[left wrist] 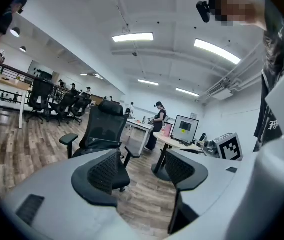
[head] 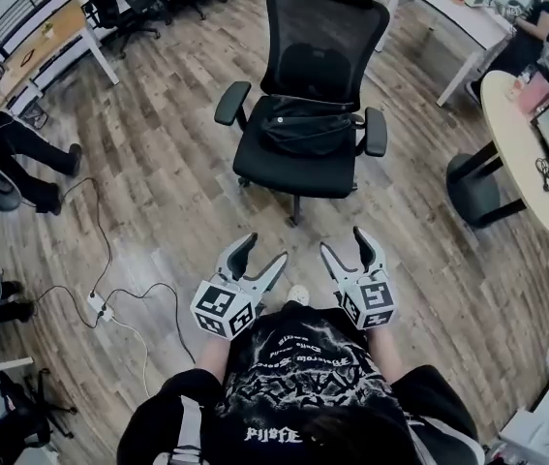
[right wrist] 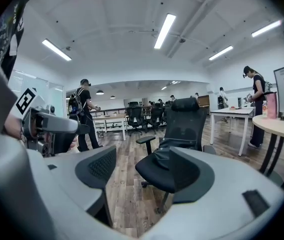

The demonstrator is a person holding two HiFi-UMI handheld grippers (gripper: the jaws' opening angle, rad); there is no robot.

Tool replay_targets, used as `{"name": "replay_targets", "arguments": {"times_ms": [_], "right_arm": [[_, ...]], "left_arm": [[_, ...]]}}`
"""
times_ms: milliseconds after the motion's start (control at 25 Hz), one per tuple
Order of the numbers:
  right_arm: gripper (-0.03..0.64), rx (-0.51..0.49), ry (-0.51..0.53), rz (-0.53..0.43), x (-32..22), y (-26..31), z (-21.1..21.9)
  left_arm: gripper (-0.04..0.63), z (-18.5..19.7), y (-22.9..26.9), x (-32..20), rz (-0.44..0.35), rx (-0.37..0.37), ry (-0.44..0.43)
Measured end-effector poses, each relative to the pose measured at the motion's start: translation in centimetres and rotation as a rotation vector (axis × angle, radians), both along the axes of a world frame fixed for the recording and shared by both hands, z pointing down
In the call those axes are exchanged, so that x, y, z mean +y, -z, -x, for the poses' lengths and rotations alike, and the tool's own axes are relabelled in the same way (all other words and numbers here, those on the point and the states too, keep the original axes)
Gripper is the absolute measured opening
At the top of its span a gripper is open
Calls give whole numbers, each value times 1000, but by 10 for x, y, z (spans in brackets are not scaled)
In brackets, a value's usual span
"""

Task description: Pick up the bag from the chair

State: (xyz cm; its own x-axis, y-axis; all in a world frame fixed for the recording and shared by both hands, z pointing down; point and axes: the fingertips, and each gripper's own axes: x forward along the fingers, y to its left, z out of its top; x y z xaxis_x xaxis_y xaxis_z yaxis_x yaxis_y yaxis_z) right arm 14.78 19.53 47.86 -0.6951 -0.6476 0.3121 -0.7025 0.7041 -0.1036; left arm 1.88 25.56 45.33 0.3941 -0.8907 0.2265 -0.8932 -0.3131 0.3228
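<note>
Black on black, the bag (head: 306, 130) lies along the rear edge of the chair (head: 293, 180) seat, against the mesh backrest, with its long axis running armrest to armrest. Both tongs are held low, well short of the seat's front edge. The left gripper (head: 265, 248) and right gripper (head: 343, 239) each have their jaws spread, with nothing between them. The bag sits straight ahead, roughly midway between the two, so neither looks clearly nearer. Any handle or strap is hard to make out against the dark seat. The left gripper view barely shows the bag, and the right gripper's own pad covers part of it.
</note>
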Motion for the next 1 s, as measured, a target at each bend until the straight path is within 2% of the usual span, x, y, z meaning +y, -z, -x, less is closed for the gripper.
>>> {"name": "replay_targets", "arguments": {"times_ms": [240, 440, 640, 720, 880, 1000], "right_arm": [[344, -6, 24, 14, -43, -4, -16], [344, -11, 49, 50, -52, -13, -17], [332, -4, 54, 52, -61, -17, -12], [330, 5, 40, 50, -68, -21, -12], [330, 27, 5, 52, -88, -27, -9], [330, 39, 18, 60, -107, -28, 4]], "left_arm": [[308, -16, -10, -39, 41, -46, 52], [307, -22, -20, -60, 90, 14, 72], [307, -14, -37, -78, 136, -31, 99], [307, -9, -46, -87, 149, -15, 105], [307, -1, -62, -117, 165, 11, 72], [307, 4, -64, -149, 165, -7, 25]]}}
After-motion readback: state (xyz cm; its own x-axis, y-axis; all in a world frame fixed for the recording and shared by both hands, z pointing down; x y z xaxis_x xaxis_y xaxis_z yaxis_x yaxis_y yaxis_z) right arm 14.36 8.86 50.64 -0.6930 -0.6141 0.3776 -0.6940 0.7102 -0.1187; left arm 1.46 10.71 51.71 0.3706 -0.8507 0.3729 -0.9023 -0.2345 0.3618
